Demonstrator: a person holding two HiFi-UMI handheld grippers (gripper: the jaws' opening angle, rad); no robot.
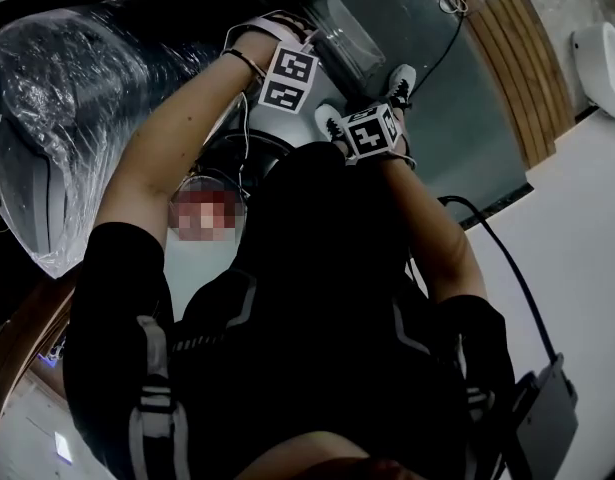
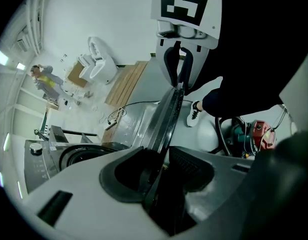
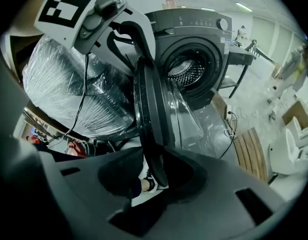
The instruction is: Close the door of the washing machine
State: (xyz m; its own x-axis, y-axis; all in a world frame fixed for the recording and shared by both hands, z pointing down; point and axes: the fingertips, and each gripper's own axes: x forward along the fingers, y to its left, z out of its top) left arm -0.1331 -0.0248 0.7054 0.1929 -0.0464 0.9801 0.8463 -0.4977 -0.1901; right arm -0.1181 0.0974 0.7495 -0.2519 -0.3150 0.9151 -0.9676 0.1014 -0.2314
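Clamping the round, glossy dark door edge-on: left gripper and right gripper.

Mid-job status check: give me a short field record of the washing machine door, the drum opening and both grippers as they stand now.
door: open, swung away from the washing machine front
drum: uncovered, metal inside visible
left gripper: door edge runs between its jaws; pad pressure cannot be told
right gripper: door rim between its jaws; pad pressure cannot be told
nearby: plastic-wrapped appliance beside the machine
task state: door not yet closed
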